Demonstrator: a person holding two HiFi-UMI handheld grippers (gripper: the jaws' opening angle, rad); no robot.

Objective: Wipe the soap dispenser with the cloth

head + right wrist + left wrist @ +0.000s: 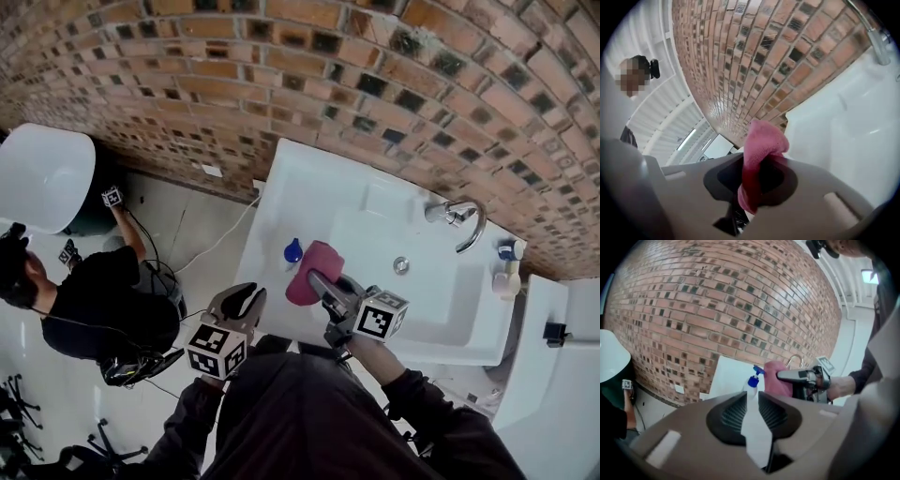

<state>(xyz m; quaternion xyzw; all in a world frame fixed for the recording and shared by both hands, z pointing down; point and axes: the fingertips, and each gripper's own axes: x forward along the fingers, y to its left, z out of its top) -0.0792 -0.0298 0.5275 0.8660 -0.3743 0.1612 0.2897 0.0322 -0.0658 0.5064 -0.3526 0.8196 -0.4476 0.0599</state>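
Note:
The soap dispenser (292, 250), a pale bottle with a blue pump, stands on the left part of the white sink (281, 187). My right gripper (317, 278) is shut on a pink cloth (315, 267), which bulges out past its jaws (761, 140) right beside the pump; whether it touches, I cannot tell. My left gripper (251, 298) hovers at the sink's front left corner, short of the bottle. Its jaws stand a little apart with nothing pressed between them. In the left gripper view the dispenser (752, 383) shows just beyond the tips, with the cloth (777, 379) to its right.
A chrome tap (461, 221) and a drain (401, 265) lie further right in the sink, and another small bottle (507, 269) stands at its right end. A brick wall (309, 75) runs behind. A person (103, 305) crouches on the floor at the left.

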